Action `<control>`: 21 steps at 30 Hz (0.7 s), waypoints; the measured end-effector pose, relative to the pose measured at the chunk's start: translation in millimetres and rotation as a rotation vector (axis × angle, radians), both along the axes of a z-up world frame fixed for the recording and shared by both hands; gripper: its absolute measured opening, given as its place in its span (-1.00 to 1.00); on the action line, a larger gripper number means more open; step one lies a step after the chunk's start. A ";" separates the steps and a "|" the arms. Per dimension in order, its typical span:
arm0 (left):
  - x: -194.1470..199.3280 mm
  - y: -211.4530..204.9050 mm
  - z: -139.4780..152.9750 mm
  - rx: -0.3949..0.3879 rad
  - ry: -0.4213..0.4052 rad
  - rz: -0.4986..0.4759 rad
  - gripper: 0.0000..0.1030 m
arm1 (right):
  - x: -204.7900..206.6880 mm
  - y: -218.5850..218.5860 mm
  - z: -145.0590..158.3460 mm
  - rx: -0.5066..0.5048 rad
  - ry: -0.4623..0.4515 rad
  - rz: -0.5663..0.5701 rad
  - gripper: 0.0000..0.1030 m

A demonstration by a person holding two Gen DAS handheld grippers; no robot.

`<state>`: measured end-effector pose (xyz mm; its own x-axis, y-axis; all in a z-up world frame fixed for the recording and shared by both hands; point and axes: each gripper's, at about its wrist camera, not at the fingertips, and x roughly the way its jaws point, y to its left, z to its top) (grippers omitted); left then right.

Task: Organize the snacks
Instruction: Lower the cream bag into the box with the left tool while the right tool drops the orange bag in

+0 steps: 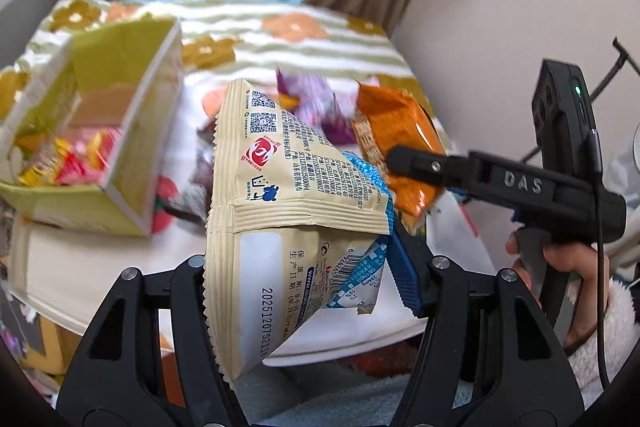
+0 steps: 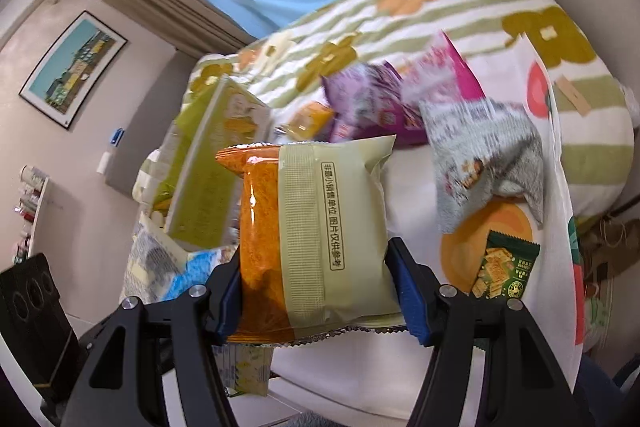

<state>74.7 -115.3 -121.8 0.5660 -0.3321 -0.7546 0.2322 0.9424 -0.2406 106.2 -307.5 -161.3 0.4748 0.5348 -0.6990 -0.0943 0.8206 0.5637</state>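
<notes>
Right gripper (image 2: 320, 291) clamps orange packet (image 2: 304, 239); green box (image 2: 208, 179) beside

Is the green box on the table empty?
No, the green box holds small red and yellow packets in its bottom.

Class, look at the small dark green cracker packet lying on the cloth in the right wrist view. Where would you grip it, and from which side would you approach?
The dark green cracker packet lies flat on the cloth, apart from the other snacks. Probably best to come from above and pinch across its narrow width, mid-length, one finger on each long edge. Lying flat, it offers no raised seam, and its sides look clear.
</notes>
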 end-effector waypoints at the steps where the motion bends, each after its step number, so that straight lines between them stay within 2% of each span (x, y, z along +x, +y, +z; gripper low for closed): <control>1: -0.2 4.7 7.8 -0.006 -0.019 0.015 0.14 | 0.9 4.8 6.2 0.000 -0.012 0.003 0.18; 5: 2.2 26.3 31.5 -0.013 -0.077 0.067 0.14 | 7.9 18.0 32.0 -0.023 -0.065 0.033 0.18; 10: 22.3 59.0 47.0 -0.026 -0.109 0.116 0.14 | 24.8 41.6 53.7 -0.038 -0.119 0.085 0.18; 15: 61.0 106.0 57.5 -0.020 -0.129 0.154 0.14 | 48.0 81.5 70.3 -0.064 -0.172 0.125 0.18; 21: 118.3 174.3 59.2 -0.003 -0.102 0.181 0.14 | 89.1 146.0 76.0 -0.096 -0.194 0.149 0.18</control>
